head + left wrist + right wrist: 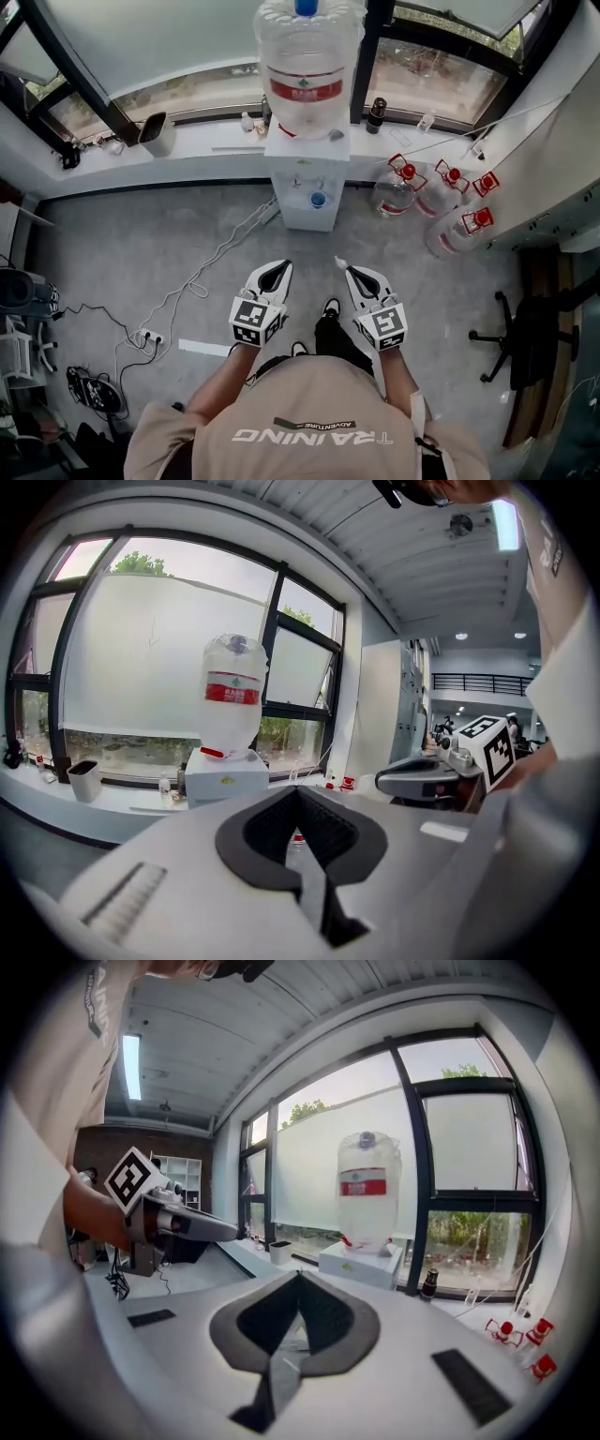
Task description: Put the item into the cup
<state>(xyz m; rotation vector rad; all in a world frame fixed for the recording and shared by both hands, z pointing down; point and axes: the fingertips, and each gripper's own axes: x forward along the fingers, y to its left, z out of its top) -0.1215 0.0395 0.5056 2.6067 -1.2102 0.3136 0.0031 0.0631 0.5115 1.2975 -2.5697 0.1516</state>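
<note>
On the floor before one water dispenser (309, 192), two grippers: left gripper (280, 266) closed, empty; right gripper (346, 270) clamped on one small white item (339, 262). One grey cup (157, 134) stands towards the windowsill's (220, 141) left end.

The right gripper (298, 1277) has its jaws closed tip to tip, with a small pale item (293, 1338) sitting in the hollow between the dark pads; what it is cannot be told. Ahead, a water dispenser (361, 1265) carrying a large bottle (367, 1190) stands at the window. The left gripper (239, 1234) reaches in from the left, held in a hand (94, 1218).
</note>
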